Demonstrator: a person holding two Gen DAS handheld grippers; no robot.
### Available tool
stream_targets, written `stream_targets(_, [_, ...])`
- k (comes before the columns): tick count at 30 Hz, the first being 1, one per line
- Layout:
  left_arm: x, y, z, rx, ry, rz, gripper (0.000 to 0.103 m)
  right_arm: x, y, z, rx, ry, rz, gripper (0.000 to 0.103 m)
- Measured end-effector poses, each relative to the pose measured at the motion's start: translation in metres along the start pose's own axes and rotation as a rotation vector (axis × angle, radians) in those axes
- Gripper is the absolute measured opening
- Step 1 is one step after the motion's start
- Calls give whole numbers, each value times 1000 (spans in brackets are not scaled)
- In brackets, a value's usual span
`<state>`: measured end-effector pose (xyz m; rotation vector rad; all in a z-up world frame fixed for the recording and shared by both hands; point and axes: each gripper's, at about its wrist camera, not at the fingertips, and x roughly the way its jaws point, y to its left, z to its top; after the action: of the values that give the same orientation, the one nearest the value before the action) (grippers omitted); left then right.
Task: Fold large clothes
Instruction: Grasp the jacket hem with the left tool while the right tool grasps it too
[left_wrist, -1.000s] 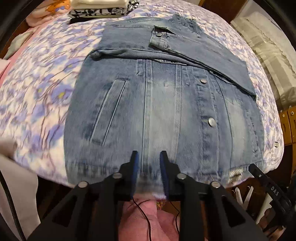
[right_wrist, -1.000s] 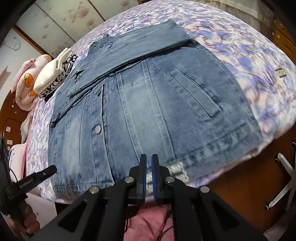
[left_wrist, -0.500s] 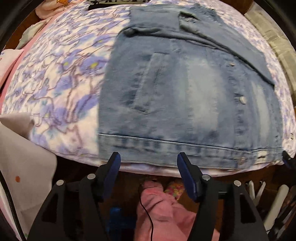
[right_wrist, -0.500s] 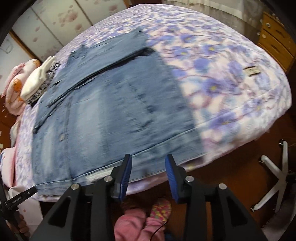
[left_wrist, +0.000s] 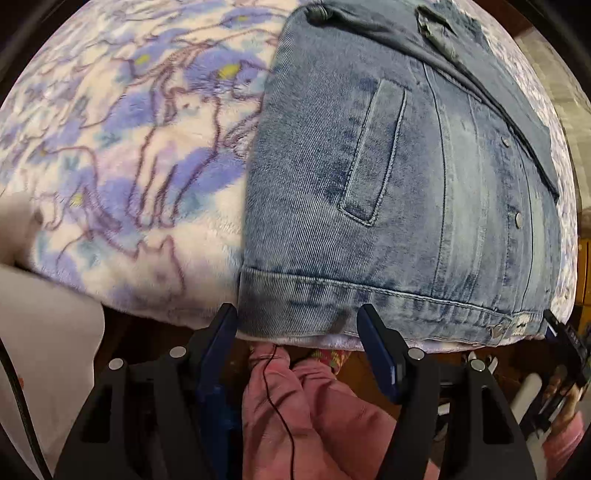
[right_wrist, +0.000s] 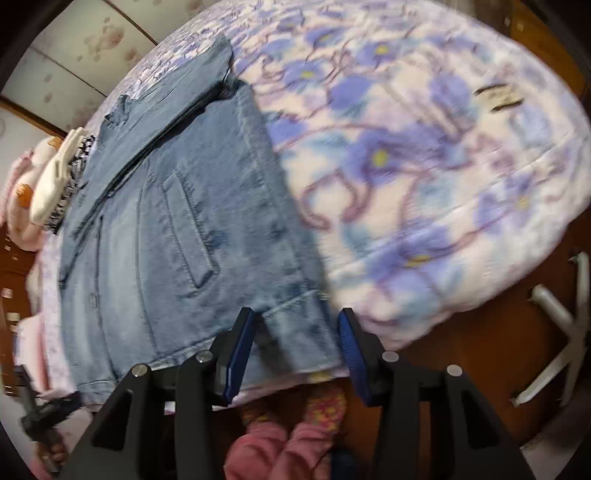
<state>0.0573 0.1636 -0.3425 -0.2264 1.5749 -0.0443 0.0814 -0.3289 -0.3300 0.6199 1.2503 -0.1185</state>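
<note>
**Both claws spread at the jacket's hem corners**

The left claw (left_wrist: 297, 332) is hanging with its two blue-padded fingers spread wide, gripping nothing; the near left corner of the jacket's hem is lying just beyond and between the tips. The right claw (right_wrist: 295, 336) is likewise standing spread and empty, its fingers flanking the hem corner on the other side of the jacket (right_wrist: 177, 236), though motion blur is making it hard to tell whether the pads are touching the cloth.

The denim jacket (left_wrist: 388, 192) is lying flat, front side up, on the bed, with its hem running along the near edge of the mattress. A slanted pocket (left_wrist: 373, 155) is showing on the front panel, and a sleeve (left_wrist: 443, 62) is lying folded across the upper part of the jacket. A row of metal buttons (left_wrist: 518, 219) is running down the front.

A fleece blanket (left_wrist: 129, 147) with purple flowers is covering the bed on both sides of the jacket. A stack of folded clothes (right_wrist: 55, 184) is sitting at the far end of the bed, past the collar. Below the claws, pink trousers (left_wrist: 314, 413) are showing.
</note>
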Motion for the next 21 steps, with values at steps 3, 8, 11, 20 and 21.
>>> stream_targets(3, [9,6,8,4,27,-55,66,8,2,2,19,32,-2,49])
stream_targets(8, [26,28,21,8,64,-151,69,16,-10,4,125,51,49,49])
stream_targets(11, [38,41,33,37,95,-210,72,21,-15,5,162,59,61,51])
stream_targets(20, [55,62,53,-105,118,-329,91,35,-18,9,223,102,70,54])
stream_targets(21, [54,58,51,-99,110,-319,90,34,-18,9,229,107,72,54])
